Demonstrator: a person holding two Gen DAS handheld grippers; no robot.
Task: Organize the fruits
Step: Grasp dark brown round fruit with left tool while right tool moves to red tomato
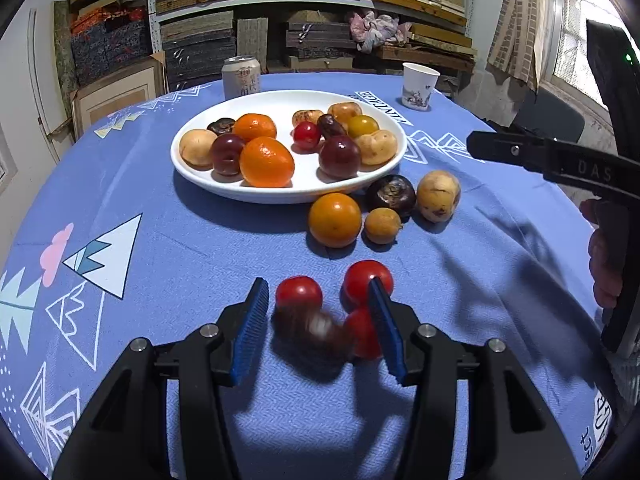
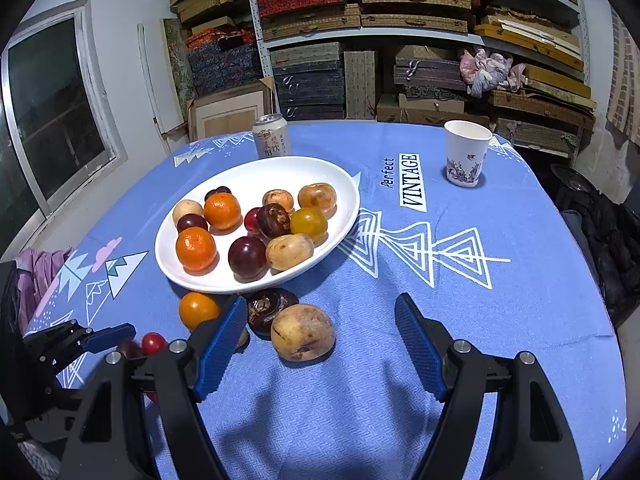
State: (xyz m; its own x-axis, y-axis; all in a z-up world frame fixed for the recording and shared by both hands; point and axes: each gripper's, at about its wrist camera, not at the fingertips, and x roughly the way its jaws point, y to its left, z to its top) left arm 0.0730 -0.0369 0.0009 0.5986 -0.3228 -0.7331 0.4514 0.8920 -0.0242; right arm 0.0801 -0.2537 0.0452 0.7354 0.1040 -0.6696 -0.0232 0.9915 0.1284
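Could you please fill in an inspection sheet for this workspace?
Surface: blue patterned tablecloth, no spills seen.
Job's things: white oval plate holding mixed fruits; round orange fruit and small red tomatoes loose on the cloth.
Clutter: silver drink can, printed paper cup.
Grippers: left gripper around a blurred dark fruit, grip unclear; right gripper open, empty.
Cables: nothing seen.
Surroundings: shelves of stacked boxes.

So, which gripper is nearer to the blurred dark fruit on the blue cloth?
The left. The left gripper has the dark fruit between its open fingers. The right gripper is farther away, open over the yellow-brown fruit near the white plate.
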